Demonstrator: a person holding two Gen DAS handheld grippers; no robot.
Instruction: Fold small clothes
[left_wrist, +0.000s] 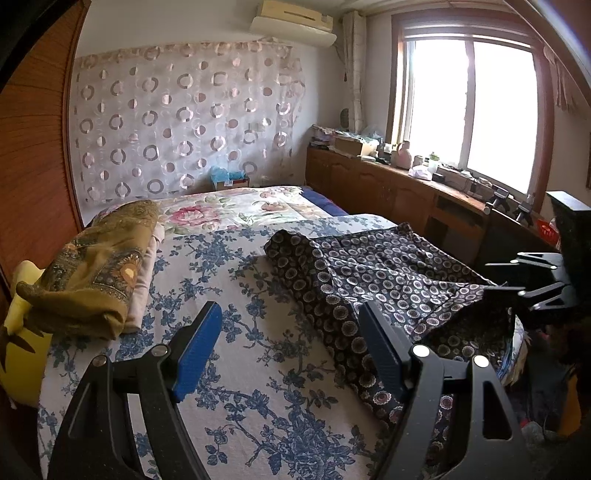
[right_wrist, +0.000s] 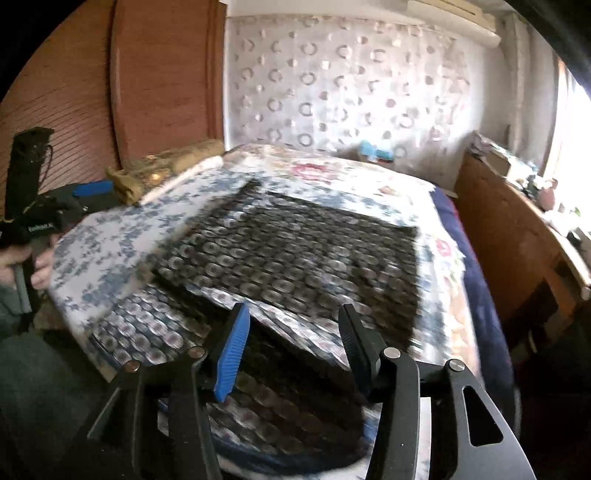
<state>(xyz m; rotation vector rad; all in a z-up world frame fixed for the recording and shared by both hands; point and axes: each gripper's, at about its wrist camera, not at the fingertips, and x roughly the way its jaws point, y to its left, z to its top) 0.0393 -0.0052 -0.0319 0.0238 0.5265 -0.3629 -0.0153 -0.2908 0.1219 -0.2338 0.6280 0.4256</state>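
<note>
A dark garment with a ring-and-flower print (left_wrist: 388, 269) lies spread on the right half of the bed, one layer folded over itself. In the blurred right wrist view the garment (right_wrist: 295, 251) fills the middle of the bed. My left gripper (left_wrist: 290, 325) stands open over the bare bedspread, just left of the garment's edge, with nothing between its fingers. My right gripper (right_wrist: 295, 317) is open above the garment's near edge, the cloth lying below its pads and not pinched. It also shows side-on as the right gripper (left_wrist: 532, 284) at the garment's right corner.
The bed carries a blue floral bedspread (left_wrist: 221, 369). A folded olive-gold cloth stack (left_wrist: 96, 266) and a yellow item (left_wrist: 26, 332) sit at its left edge. A wooden wardrobe (left_wrist: 33, 147) stands left, a cluttered wooden cabinet (left_wrist: 388, 192) under the window right. A hand (right_wrist: 22, 262) holds the left gripper.
</note>
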